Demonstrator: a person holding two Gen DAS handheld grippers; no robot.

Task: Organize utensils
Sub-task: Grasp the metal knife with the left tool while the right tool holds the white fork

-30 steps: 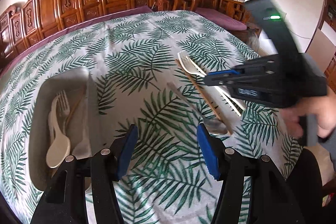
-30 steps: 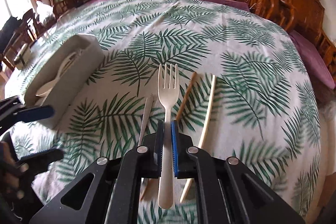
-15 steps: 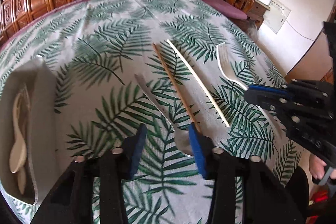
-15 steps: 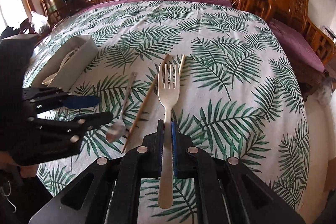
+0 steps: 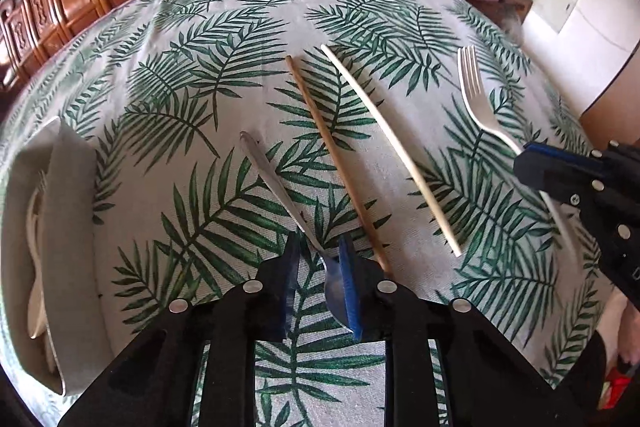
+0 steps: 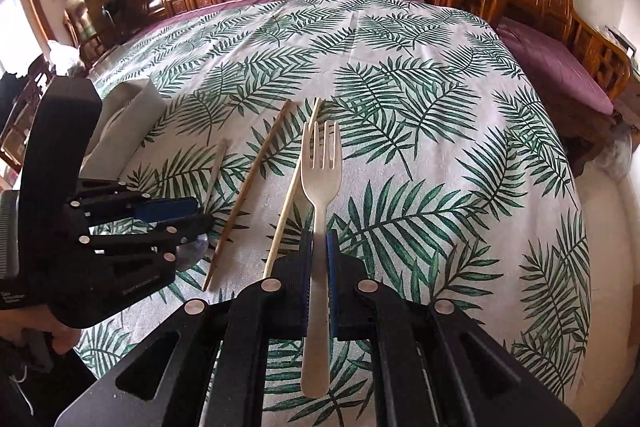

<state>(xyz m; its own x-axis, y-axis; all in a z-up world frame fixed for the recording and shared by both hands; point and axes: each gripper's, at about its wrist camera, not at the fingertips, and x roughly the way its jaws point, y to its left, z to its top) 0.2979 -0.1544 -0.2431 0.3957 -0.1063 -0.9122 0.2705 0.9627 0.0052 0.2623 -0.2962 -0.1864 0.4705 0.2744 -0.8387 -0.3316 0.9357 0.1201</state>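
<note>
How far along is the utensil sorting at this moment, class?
Done: some pale utensils lie in the tray. In hand: the right gripper grips the fork; the left gripper straddles the spoon, jaws not shut. Left: two chopsticks on the cloth.

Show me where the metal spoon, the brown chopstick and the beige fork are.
metal spoon [image 5: 276,183]: left wrist view, handle.
brown chopstick [image 5: 332,155]: left wrist view, mid-shaft.
beige fork [image 6: 320,179]: right wrist view, head below tines.

Left gripper [image 5: 318,267] fingers [image 5: 349,281] astride metal spoon [image 5: 294,211].
</note>
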